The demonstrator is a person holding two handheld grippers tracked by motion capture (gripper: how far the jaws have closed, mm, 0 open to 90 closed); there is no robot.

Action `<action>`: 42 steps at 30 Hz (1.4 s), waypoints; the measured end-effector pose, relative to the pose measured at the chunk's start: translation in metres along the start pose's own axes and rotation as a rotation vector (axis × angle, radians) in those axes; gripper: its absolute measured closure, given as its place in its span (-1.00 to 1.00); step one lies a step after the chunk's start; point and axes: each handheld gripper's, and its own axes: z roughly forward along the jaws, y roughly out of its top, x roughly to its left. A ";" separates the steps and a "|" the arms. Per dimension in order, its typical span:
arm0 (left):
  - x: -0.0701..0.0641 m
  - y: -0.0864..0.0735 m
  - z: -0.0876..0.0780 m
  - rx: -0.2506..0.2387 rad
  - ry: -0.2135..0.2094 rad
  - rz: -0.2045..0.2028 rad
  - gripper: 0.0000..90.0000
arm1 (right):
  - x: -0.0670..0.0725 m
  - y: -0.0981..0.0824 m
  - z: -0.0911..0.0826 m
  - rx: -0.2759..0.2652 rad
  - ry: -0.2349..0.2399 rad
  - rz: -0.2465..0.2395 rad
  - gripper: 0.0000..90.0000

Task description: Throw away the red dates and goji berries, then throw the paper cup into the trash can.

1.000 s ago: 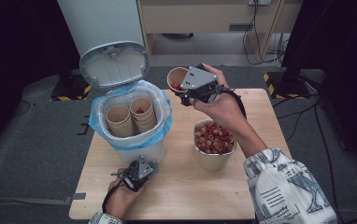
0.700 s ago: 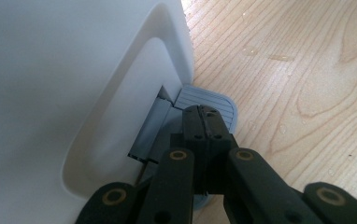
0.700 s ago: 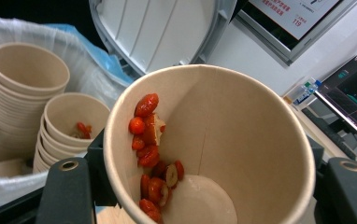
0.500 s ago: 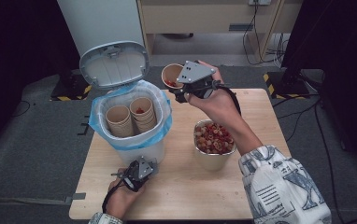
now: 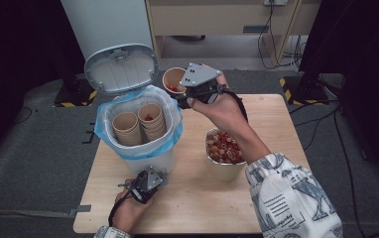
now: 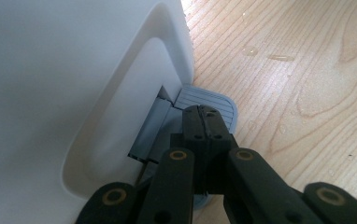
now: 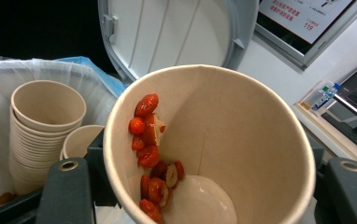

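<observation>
A white pedal bin (image 5: 143, 159) with a blue liner stands on the table, its lid (image 5: 120, 69) up. Stacks of paper cups (image 5: 150, 119) sit inside it, also seen in the right gripper view (image 7: 46, 121). My left gripper (image 5: 150, 174) is at the bin's foot; its jaws (image 6: 204, 114) are shut and rest on the grey pedal (image 6: 214, 100). My right gripper (image 5: 180, 94) is shut on a tilted paper cup (image 5: 173, 79) just behind the bin's right rim. Red fruit pieces (image 7: 148, 140) cling to the inside wall of this cup (image 7: 242, 116), between the jaws of the right gripper (image 7: 209, 186).
A paper bowl (image 5: 223, 171) full of red and tan fruit pieces stands on the wooden table (image 5: 277, 124), right of the bin. Water drops lie on the wood near the pedal (image 6: 260, 51). Cabinets and cables are behind the table.
My right gripper has carried the cup a little to the left, closer to the bin's opening. The left gripper has stayed on the pedal.
</observation>
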 end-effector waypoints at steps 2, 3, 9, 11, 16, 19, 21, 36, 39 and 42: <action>0.000 0.000 0.000 0.000 0.000 -0.001 0.99 | 0.001 0.001 0.001 -0.001 0.005 0.002 -0.27; 0.000 0.000 0.000 0.000 0.000 -0.001 0.99 | 0.001 0.002 0.002 -0.002 0.006 0.004 -0.27; 0.000 0.000 0.000 0.001 0.001 -0.001 0.99 | 0.000 0.006 0.003 -0.016 0.016 0.028 -0.27; 0.000 0.000 0.000 0.000 0.000 -0.001 0.99 | 0.001 0.005 0.004 -0.015 0.018 0.034 -0.28; 0.000 0.000 0.000 0.000 -0.001 -0.002 0.99 | 0.002 0.005 0.007 -0.017 0.031 0.051 -0.28; 0.000 0.000 0.000 0.001 0.001 0.000 0.99 | 0.004 0.005 0.010 -0.024 0.043 0.060 -0.28; 0.000 0.000 0.000 0.000 0.001 -0.001 0.99 | 0.006 0.006 0.011 -0.024 0.046 0.061 -0.28; 0.000 0.000 0.000 0.001 0.003 0.000 0.99 | 0.014 0.008 0.021 -0.042 0.087 0.089 -0.28; 0.000 0.000 0.000 0.000 0.002 0.000 0.99 | 0.016 0.008 0.023 -0.045 0.093 0.096 -0.28; 0.000 0.000 0.000 0.001 0.003 0.001 0.99 | 0.018 0.009 0.025 -0.048 0.101 0.101 -0.28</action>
